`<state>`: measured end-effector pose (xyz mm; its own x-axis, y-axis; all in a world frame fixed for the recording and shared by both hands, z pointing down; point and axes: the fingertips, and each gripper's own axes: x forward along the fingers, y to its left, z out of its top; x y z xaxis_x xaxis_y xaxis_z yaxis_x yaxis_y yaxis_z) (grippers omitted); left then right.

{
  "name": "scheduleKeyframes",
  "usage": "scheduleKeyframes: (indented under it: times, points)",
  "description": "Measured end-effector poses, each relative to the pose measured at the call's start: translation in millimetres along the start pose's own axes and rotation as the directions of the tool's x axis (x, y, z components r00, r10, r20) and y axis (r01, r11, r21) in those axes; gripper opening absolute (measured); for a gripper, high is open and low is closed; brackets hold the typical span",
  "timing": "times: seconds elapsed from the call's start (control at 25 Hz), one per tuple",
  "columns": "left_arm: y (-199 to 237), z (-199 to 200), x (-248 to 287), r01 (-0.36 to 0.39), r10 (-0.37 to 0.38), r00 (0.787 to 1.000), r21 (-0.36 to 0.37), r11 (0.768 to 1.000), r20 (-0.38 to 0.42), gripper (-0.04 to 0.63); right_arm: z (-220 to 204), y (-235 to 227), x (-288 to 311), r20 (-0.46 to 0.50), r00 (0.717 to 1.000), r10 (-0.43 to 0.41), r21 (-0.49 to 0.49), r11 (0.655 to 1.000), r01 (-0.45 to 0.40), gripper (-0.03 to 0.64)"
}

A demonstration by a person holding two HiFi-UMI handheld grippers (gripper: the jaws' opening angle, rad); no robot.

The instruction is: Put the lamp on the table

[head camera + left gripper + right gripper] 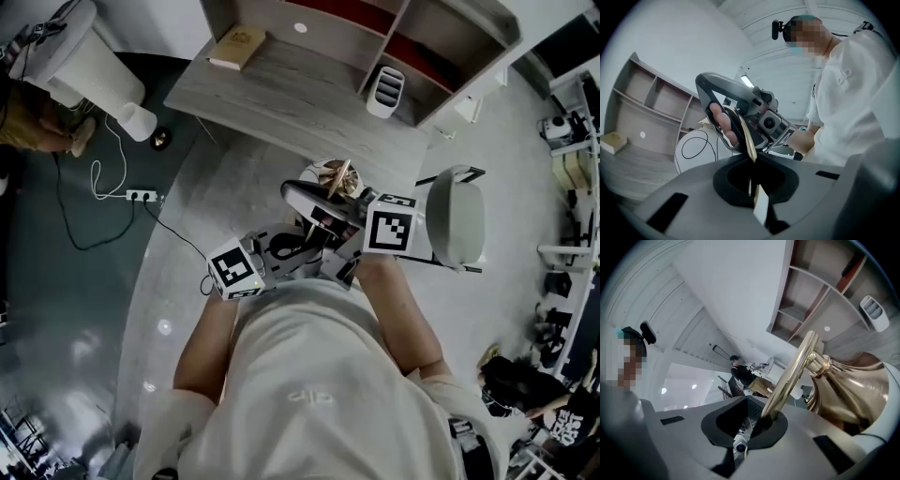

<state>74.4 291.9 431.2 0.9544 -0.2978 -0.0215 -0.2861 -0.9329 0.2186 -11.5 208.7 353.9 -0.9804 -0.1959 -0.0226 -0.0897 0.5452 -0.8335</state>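
A brass lamp [337, 178] hangs in the air just in front of the grey wooden table [281, 98], held between both grippers. My right gripper [771, 416] is shut on the lamp's golden stem [797, 366]. The bell-shaped brass body [853, 390] bulges to the right of that gripper's jaws. My left gripper [752, 164] is shut on a thin golden edge of the lamp [746, 136], and the right gripper's body shows just beyond it. In the head view the left gripper [300, 246] sits below and left of the lamp. The right gripper [349, 208] is below and right of it.
On the table lie a book [236, 45] at the back left and a white slotted holder [386, 89] at the right, under open shelves [412, 28]. A white-seated chair [457, 216] stands to my right. A power strip [141, 195] and cable lie on the floor at left.
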Motion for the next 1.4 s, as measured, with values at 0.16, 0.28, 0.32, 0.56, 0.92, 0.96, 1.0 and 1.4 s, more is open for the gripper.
scheduleKeyframes:
  times: [0.16, 0.28, 0.32, 0.56, 0.92, 0.96, 1.0, 1.4]
  points:
    - [6.3, -0.1, -27.6, 0.033, -0.033, 0.999, -0.006, 0.999, 0.011, 0.014, -7.4, -0.4, 27.4, 0.005, 1.0, -0.018, -0.002, 1.0, 0.018, 0.026]
    - [11.6, -0.6, -42.6, 0.053, -0.053, 0.998, 0.0, 0.999, 0.017, 0.014, -8.7, -2.7, 41.1, 0.024, 0.999, -0.029, 0.003, 1.0, 0.029, 0.026]
    - [14.3, -0.8, -46.9, 0.058, -0.058, 0.998, 0.001, 0.998, 0.018, 0.014, -8.4, -4.2, 45.5, 0.03, 0.999, -0.032, 0.006, 0.999, 0.031, 0.026]
    - [38.7, 6.1, -60.8, 0.054, -0.054, 0.998, 0.01, 0.999, 0.032, 0.014, 4.9, -13.4, 68.1, 0.029, 0.999, -0.024, 0.022, 0.999, 0.024, 0.026]
    - [103.8, 22.8, -63.6, 0.002, -0.002, 0.999, -0.003, 1.0, 0.054, 0.014, 47.8, -39.5, 108.1, -0.031, 0.999, 0.009, 0.013, 1.0, -0.009, 0.026]
    - [111.2, 25.8, -61.0, -0.005, 0.005, 0.998, -0.003, 1.0, 0.057, 0.014, 54.8, -42.1, 110.0, -0.036, 0.999, 0.014, 0.014, 1.0, -0.014, 0.026]
    - [118.1, 29.0, -58.0, -0.008, 0.008, 0.998, -0.004, 1.0, 0.059, 0.014, 62.1, -44.6, 111.4, -0.042, 0.999, 0.02, 0.015, 1.0, -0.019, 0.026]
    - [204.6, 66.2, 2.2, -0.086, 0.085, 0.994, 0.005, 0.996, 0.07, 0.014, 157.4, -82.8, 106.2, -0.097, 0.993, 0.073, 0.001, 0.997, -0.073, 0.026]
